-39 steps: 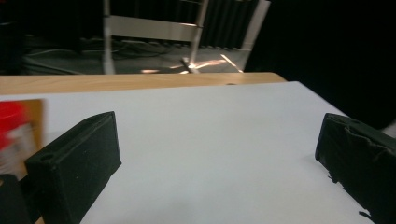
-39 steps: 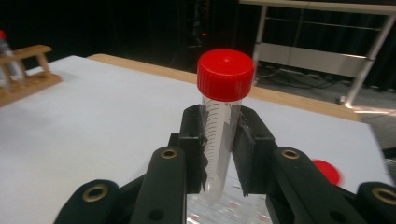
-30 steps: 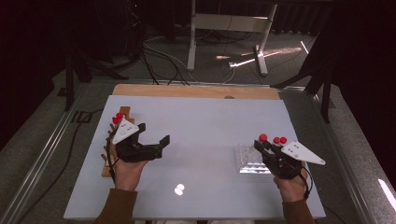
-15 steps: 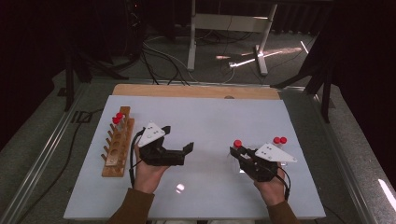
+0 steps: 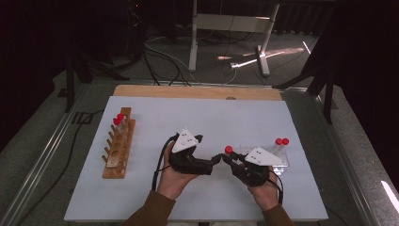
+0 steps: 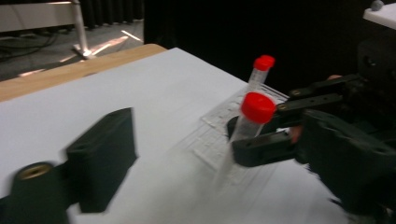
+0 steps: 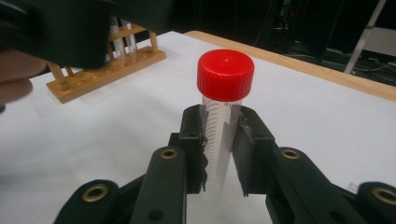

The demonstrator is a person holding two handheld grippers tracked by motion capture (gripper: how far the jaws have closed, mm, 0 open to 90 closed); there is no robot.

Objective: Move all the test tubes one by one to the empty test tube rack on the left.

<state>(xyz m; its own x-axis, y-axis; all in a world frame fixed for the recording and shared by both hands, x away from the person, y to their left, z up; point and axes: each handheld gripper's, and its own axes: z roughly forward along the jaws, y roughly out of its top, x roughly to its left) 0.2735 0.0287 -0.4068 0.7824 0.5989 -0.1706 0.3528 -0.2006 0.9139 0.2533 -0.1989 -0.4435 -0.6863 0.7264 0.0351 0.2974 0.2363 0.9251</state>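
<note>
White table (image 5: 155,197), dark room. Right gripper (image 5: 227,159) clamps red-capped tube (image 5: 228,150) upright near front edge; left gripper (image 5: 212,161) jaws apart, just been closing, nothing between. Wooden rack (image 5: 118,149) near left edge, two tubes; two more (image 5: 281,142) by right edge.

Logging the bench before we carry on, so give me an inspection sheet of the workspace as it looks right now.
Surface: white table top, wooden strip along far edge.
Job's things: red-capped tube upright in right tool; wooden tube rack at left with two capped tubes; clear plastic tray at right with two capped tubes.
Clutter: nothing seen.
Grippers: right tool shut on the tube; left tool beside it, jaws just been closing, not yet gripping.
Cables: black leads on floor.
Surroundings: dark room, metal stand behind.
</note>
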